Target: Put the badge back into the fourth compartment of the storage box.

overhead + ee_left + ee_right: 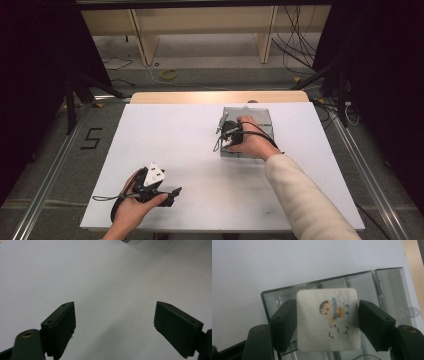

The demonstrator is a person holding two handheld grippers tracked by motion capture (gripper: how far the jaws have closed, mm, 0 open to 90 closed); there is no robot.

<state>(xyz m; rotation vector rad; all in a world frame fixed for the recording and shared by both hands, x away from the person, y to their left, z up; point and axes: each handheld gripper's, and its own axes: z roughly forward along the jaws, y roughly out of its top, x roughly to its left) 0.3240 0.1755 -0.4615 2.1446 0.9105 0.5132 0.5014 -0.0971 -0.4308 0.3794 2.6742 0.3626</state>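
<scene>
Holding a white square cartoon-printed pad [327, 319] over the clear plastic hinged box [364, 283].
Right gripper [327, 323], forearm stretched forward, points down, jaws clamped on the pad's sides; left gripper [115, 325] rests near the white table's [190, 140] front edge, jaws wide apart, holding nothing.

White square pad [327, 320] printed with a cartoon child: black hair, red top, blue and yellow touches, black lettering beneath. Clear, grey-tinted plastic box [387, 282]. Matte black gripper pads [283, 323]. White table sheet [170, 145], pale wooden edge [215, 96] behind.
</scene>
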